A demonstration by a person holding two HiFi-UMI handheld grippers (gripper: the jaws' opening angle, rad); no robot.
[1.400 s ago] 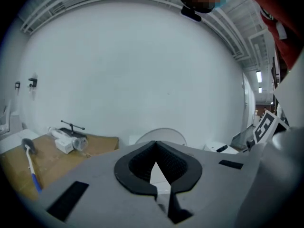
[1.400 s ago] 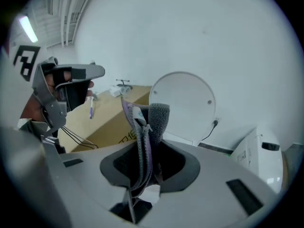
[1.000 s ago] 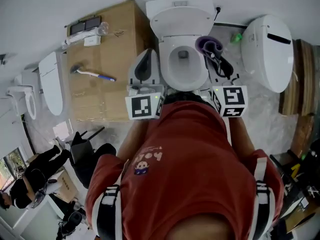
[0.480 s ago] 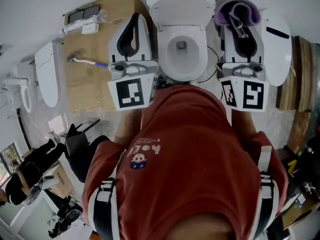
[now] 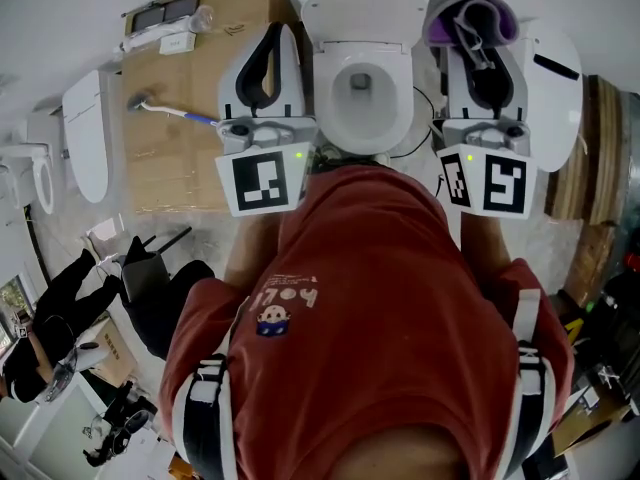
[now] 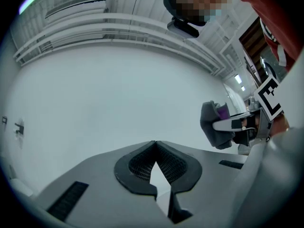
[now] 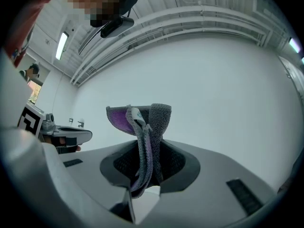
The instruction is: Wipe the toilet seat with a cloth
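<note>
Holding one gripper up on each side of the toilet [image 5: 362, 8], the person in the red shirt [image 5: 380, 308] stands at its front. Left gripper [image 5: 268, 40], left of the toilet: jaws clenched, pad tips meeting, nothing between them; its own view shows only bare white wall ahead. Right gripper [image 5: 478, 40], right of the toilet: jaws clamped on the cloth [image 5: 482, 13], which is grey with a purple face. The cloth is pinched into a narrow bunch between the pads, and its free end rises above the tips and folds over. The cloth sits up beside the toilet's tank, apart from the seat [image 5: 328, 98], which rings the open bowl. A box [image 5: 190, 158] stands just left of the toilet, with a brush [image 5: 175, 116] lying on top. A loose white lid [image 5: 555, 98] lies to the toilet's right, partly behind the right gripper.
</note>
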